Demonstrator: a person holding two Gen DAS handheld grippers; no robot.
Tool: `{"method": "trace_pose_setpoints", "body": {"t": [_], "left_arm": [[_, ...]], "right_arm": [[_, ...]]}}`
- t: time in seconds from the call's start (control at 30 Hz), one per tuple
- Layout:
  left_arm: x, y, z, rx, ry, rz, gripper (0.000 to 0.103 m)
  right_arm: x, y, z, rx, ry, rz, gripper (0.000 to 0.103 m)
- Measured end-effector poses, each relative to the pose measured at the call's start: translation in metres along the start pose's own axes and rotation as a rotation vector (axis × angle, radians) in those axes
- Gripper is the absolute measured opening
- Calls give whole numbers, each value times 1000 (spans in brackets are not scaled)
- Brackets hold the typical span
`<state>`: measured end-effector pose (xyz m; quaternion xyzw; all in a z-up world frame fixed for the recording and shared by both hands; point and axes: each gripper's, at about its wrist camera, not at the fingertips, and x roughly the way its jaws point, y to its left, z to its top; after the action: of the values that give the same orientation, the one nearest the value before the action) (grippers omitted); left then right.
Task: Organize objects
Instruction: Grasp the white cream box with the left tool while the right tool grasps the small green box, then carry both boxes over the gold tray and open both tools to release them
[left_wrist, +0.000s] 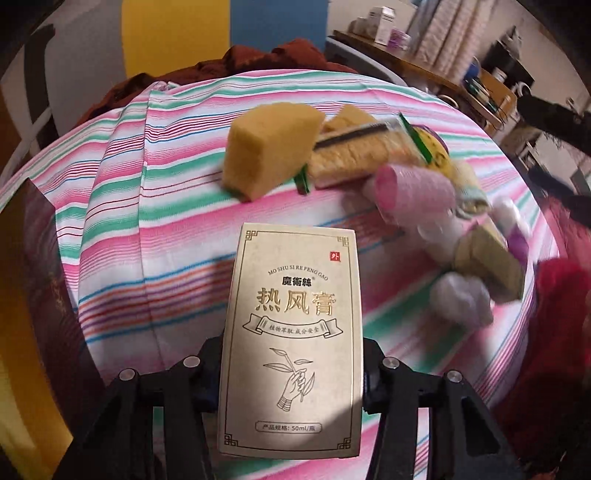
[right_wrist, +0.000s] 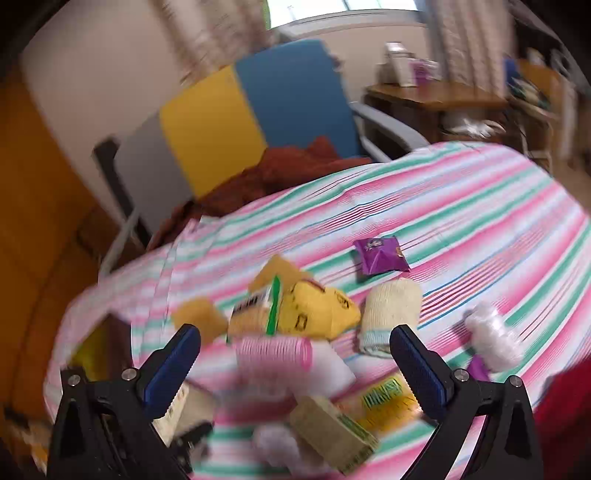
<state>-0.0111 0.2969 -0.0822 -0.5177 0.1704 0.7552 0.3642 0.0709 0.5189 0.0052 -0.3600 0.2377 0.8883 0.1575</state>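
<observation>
My left gripper (left_wrist: 291, 373) is shut on a beige carton with Chinese print (left_wrist: 291, 339), held upright above the striped bedspread (left_wrist: 155, 221). Beyond it lie a yellow sponge block (left_wrist: 266, 155), a wrapped bread snack (left_wrist: 354, 155) and a pink hair roller (left_wrist: 413, 192). My right gripper (right_wrist: 295, 339) is open above the pile, its blue-padded fingers (right_wrist: 173, 365) wide apart. Between them, lower down, lie the pink hair roller (right_wrist: 273, 350), a yellow pouch (right_wrist: 317, 310), a cream knitted roll (right_wrist: 391, 306) and a tan box (right_wrist: 332, 432). A purple sachet (right_wrist: 380, 254) lies apart, farther back.
A dark box (left_wrist: 48, 295) stands at the bed's left edge. A red-brown blanket (right_wrist: 288, 166) is heaped at the head of the bed before a yellow and blue headboard (right_wrist: 258, 110). A wooden desk (right_wrist: 443, 99) stands at the back right. Red fabric (left_wrist: 561, 332) lies at the right.
</observation>
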Motion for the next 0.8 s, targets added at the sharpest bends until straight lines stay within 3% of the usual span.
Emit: {"method": "trace_pose_setpoints", "body": {"t": [0.1, 0.2, 0.27, 0.33, 0.4, 0.53, 0.57, 0.6, 0.63, 0.7, 0.8], "left_arm": [[-8, 4, -10, 4, -8, -16, 52], [-15, 10, -19, 2, -16, -25, 52], [-19, 14, -23, -6, -17, -39, 52], [-22, 16, -28, -8, -19, -49, 52], [-28, 20, -32, -3, -30, -52, 52], [-40, 24, -42, 10, -49, -65, 52], [-43, 24, -44, 13, -54, -70, 52], [-46, 26, -45, 16, -59, -72, 52], [-45, 21, -40, 17, -65, -74, 52], [-45, 15, -36, 20, -76, -82, 52], [-49, 11, -26, 23, -106, -95, 52]], "right_arm": [[-6, 9, -2, -109, 91, -27, 103], [-5, 20, -11, -258, 189, -116, 100], [-3, 24, -20, -334, 246, -134, 93], [5, 27, -29, -408, 306, -156, 75], [15, 29, -42, -485, 366, -193, 65], [34, 26, -52, -541, 455, -216, 64], [38, 26, -54, -548, 463, -225, 64], [42, 25, -57, -563, 470, -240, 56], [45, 24, -59, -571, 476, -250, 40], [48, 21, -62, -567, 486, -253, 30], [38, 17, -58, -528, 452, -241, 30]]}}
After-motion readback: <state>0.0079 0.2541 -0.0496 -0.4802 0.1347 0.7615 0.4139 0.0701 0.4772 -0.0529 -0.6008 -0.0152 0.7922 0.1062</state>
